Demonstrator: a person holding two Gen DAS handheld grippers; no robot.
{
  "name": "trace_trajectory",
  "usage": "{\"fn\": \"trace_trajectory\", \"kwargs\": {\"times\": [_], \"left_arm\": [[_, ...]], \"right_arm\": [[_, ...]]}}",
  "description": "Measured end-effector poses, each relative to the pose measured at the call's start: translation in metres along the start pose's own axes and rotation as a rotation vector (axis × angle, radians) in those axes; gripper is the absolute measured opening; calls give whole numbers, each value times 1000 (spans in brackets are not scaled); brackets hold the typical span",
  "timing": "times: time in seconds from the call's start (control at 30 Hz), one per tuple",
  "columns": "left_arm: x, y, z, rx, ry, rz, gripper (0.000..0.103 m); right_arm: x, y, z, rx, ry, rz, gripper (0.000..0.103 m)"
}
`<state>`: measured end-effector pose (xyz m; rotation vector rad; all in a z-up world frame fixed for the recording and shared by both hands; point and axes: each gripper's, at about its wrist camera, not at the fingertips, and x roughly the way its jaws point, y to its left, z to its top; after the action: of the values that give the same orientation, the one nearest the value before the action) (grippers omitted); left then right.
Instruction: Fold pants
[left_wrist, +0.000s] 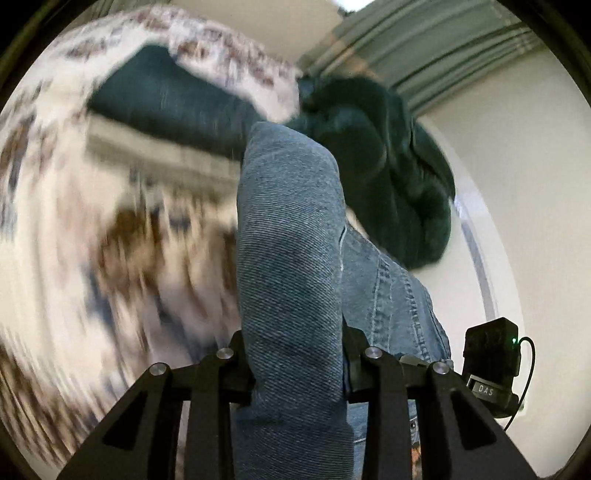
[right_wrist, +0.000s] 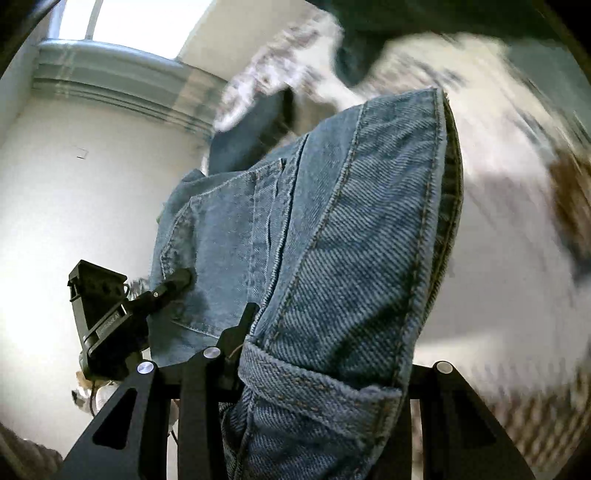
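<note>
Left tongs (left_wrist: 295, 354) clamp jeans (left_wrist: 291, 258) | right tongs (right_wrist: 325, 354) clamp jeans waistband

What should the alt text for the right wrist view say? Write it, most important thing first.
The right hand-held gripper is clamped on a thick fold of blue jeans, hem or waistband seam at the jaws. At lower left, the left hand-held gripper grips the same denim. Behind are a blurred patterned bedspread, a white wall and a window.

A home bedroom: patterned bedspread (left_wrist: 74, 184), white walls (right_wrist: 74, 203), curtained window (right_wrist: 122, 22).
</note>
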<state>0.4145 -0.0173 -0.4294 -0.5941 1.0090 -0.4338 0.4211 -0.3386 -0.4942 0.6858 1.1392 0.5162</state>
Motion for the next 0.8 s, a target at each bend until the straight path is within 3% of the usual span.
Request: {"fn": "trace_trajectory", "kwargs": {"times": [0.23, 0.33, 0.4, 0.43, 0.5, 0.57, 0.67, 0.73, 0.8], "left_arm": [[8, 77, 203, 39, -99, 14, 28], [29, 118, 258, 17, -105, 29, 28], [57, 158, 284, -26, -70, 82, 35], [69, 174, 290, -43, -44, 128, 38], [96, 210, 293, -76, 42, 290, 53], [100, 229, 287, -100, 56, 289, 61], [90, 230, 280, -57, 40, 322, 86], [89, 226, 281, -30, 50, 328, 89], [90, 221, 278, -12, 59, 325, 89]], "right_arm": [[128, 82, 162, -79, -69, 55, 41], [192, 96, 222, -106, -61, 42, 41], [228, 90, 250, -90, -25, -14, 46], [243, 83, 260, -80, -5, -56, 54], [280, 71, 280, -38, 34, -171, 58], [283, 61, 282, -15, 37, -177, 63], [260, 59, 270, -39, 8, -239, 63], [254, 65, 267, -49, 0, -314, 62], [245, 67, 257, -38, -18, -363, 55]]}}
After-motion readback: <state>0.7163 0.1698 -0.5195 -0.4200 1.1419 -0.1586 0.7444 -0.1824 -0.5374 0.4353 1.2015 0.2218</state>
